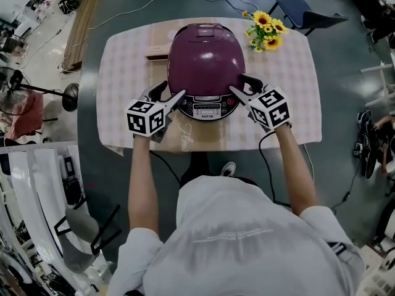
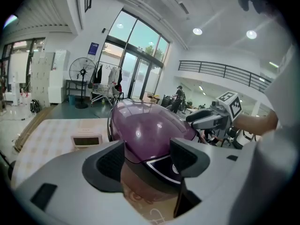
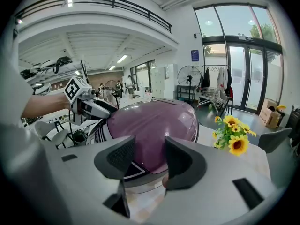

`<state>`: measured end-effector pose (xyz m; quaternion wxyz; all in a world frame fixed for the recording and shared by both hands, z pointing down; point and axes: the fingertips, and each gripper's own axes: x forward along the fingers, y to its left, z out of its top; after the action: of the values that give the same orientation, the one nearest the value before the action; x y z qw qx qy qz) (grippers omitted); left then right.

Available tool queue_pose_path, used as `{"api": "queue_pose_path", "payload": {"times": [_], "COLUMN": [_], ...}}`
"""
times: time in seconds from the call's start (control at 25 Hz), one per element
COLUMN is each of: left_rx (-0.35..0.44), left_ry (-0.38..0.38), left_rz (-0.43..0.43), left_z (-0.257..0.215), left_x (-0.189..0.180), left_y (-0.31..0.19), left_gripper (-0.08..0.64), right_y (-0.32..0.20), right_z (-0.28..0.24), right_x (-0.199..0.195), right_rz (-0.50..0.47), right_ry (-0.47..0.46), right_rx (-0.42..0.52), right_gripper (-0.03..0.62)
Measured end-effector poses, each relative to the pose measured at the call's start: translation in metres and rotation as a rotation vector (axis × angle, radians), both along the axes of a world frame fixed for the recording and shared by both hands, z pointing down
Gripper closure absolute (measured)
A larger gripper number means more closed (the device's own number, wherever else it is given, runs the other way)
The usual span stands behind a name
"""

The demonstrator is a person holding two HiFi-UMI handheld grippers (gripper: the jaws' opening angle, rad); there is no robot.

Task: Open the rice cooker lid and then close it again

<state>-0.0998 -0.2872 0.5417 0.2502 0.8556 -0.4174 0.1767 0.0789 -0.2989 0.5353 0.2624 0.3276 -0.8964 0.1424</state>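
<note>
Rice cooker (image 1: pixel 203 63), lid shut, stands in the middle of the desk (image 1: pixel 123 103). Left claw (image 1: pixel 171 92) is at its front-left corner and right claw (image 1: pixel 242 85) at its front-right. Both have jaws apart and grip nothing.

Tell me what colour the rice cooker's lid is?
The lid is shiny dark purple, clearest in the head view.

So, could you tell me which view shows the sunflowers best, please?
The right gripper view: the sunflowers stand close beside the cooker. The head view shows the sunflowers small, from above. The left gripper view doesn't show them.
</note>
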Motion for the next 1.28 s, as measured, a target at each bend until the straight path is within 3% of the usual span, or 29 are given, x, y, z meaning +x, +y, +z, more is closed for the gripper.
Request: {"api": "queue_pose_path", "payload": {"times": [0.12,0.4,0.64,0.76,0.88,1.08,1.28], "left_rx": [0.009,0.024,0.054,0.112,0.185,0.350,0.487], "left_ry": [-0.044,-0.016,-0.049,-0.102,-0.100,-0.123,-0.166], "left_rz": [0.014,-0.011,0.002,0.024,-0.006,-0.064,-0.116], "left_z": [-0.002,0.001,0.000,-0.004,-0.022,-0.073,-0.124], "left_x": [0.001,0.000,-0.003,-0.004,-0.005,-0.002,0.003], "left_y": [-0.001,-0.001,-0.002,-0.003,-0.007,-0.013,-0.006], "left_gripper": [0.253,0.253,0.252,0.253,0.264,0.383,0.511], "right_y": [-0.001,-0.002,-0.002,-0.004,-0.010,-0.018,-0.014], "right_z": [-0.001,0.001,0.003,-0.001,-0.019,-0.063,-0.108], "right_x": [0.000,0.001,0.001,0.009,0.025,0.057,0.074], "right_rz": [-0.008,0.014,0.001,0.014,0.068,0.140,0.163], "right_ry": [0.003,-0.023,-0.045,-0.039,-0.057,-0.048,-0.047], "right_rx": [-0.004,0.010,0.024,0.052,0.111,0.239,0.356], "right_gripper": [0.387,0.387,0.390,0.421,0.464,0.526,0.549]}}
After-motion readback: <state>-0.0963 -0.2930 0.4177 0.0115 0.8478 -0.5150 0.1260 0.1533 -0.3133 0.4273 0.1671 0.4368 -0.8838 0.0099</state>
